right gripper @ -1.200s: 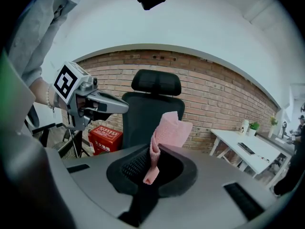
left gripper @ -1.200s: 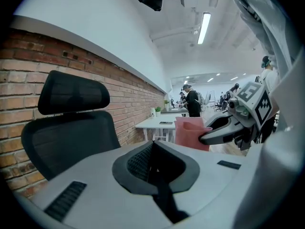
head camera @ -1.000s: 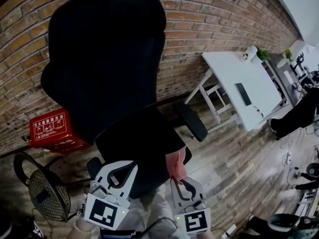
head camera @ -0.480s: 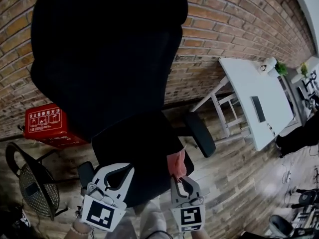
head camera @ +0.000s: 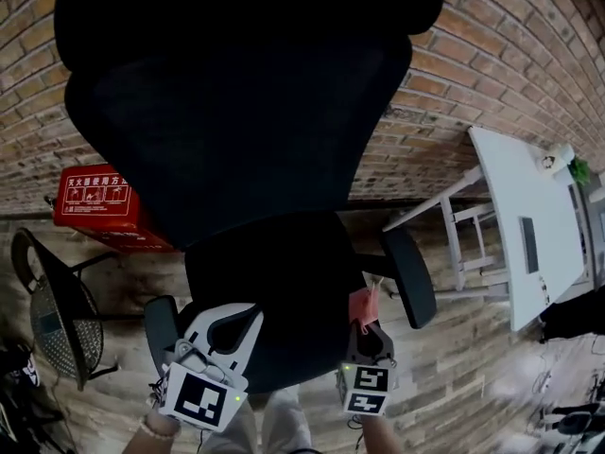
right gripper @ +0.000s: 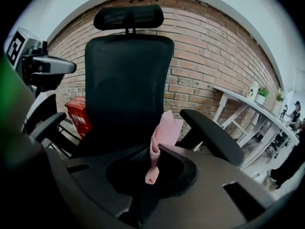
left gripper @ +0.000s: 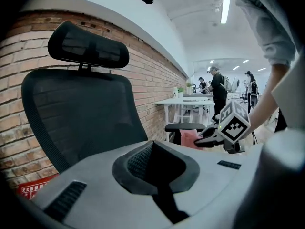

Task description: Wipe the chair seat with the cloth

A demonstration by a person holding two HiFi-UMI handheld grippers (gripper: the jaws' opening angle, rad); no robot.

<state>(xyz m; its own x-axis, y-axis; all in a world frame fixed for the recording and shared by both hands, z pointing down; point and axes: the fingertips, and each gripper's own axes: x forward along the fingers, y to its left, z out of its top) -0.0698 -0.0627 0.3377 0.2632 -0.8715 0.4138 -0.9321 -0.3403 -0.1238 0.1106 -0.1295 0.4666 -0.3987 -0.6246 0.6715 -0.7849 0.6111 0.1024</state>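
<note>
**Cloth held at the chair's front corner**

Brick wall (head camera: pixel 454 74) runs behind everything. A black office chair (head camera: pixel 236 130) faces the person, its seat (head camera: pixel 274 282) bare. A white table (head camera: pixel 515 216) stands to the right and a red box (head camera: pixel 95 201) to the left, its contents hidden. The left gripper (head camera: pixel 227 312) hovers at the seat's front edge, jaws together on nothing. The right gripper (head camera: pixel 364 329) pinches a pink cloth (head camera: pixel 362 307) beside the armrest (head camera: pixel 411 277) — contact with the seat can't be judged.
</note>
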